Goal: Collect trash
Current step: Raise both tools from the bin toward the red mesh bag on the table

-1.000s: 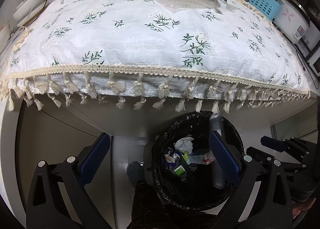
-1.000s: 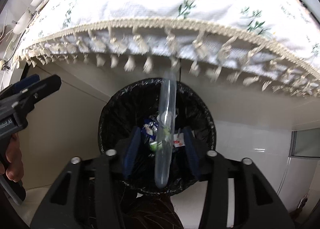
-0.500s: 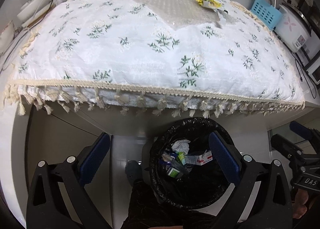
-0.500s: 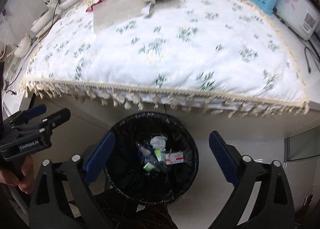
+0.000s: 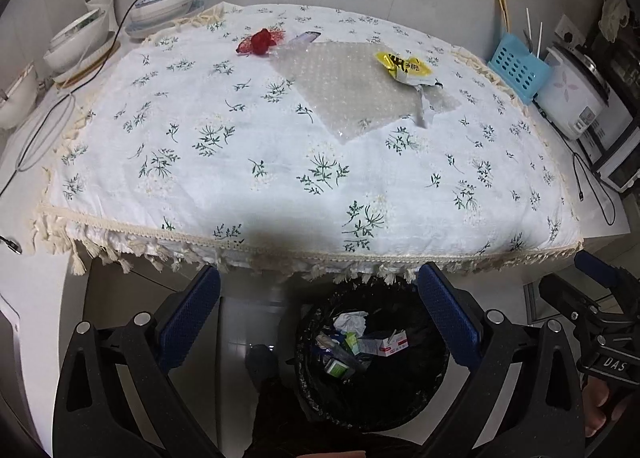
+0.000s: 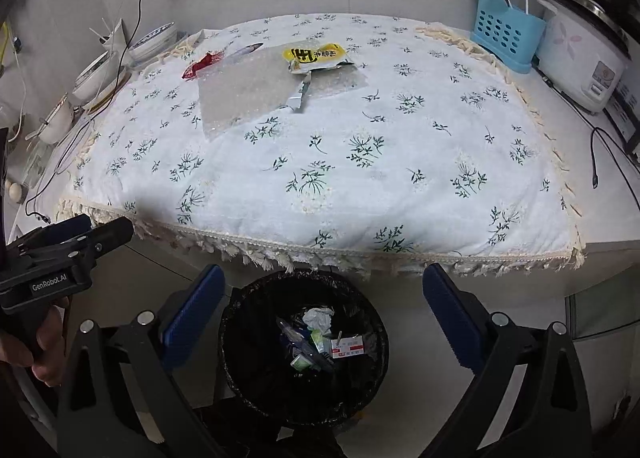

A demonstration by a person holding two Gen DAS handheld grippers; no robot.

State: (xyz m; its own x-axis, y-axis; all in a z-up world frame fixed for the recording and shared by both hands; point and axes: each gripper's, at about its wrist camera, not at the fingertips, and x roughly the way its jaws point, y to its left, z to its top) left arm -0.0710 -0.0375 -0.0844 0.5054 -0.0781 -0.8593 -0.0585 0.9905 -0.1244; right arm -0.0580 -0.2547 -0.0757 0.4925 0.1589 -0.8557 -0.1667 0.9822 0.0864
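Both tools empty over the bin

Right tool [image 6: 320, 318] and left tool [image 5: 320, 318] gape apart above the bin [image 6: 240, 338]. Wrapper [image 6: 314, 55], bubble wrap [image 6: 248, 93] and red scrap [image 5: 260, 42] lie far back on the surface [image 6: 400, 161]; pinching thin film may snag the cloth.

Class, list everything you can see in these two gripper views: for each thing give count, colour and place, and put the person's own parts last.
tablecloth: one, white with green sprigs, covering the table
yellow wrapper: one, yellow, far side of the cloth, on the bubble wrap
bubble wrap: one sheet, clear, far side of the cloth
red wrapper: one, red, far left beside the bubble wrap
bin: one, black liner, on the floor below the table edge, litter inside
basket: one, blue, far right
rice cooker: one, white, far right
bowls: several, white, far left
left gripper: one, black, blue fingers, open
right gripper: one, black, blue fingers, open
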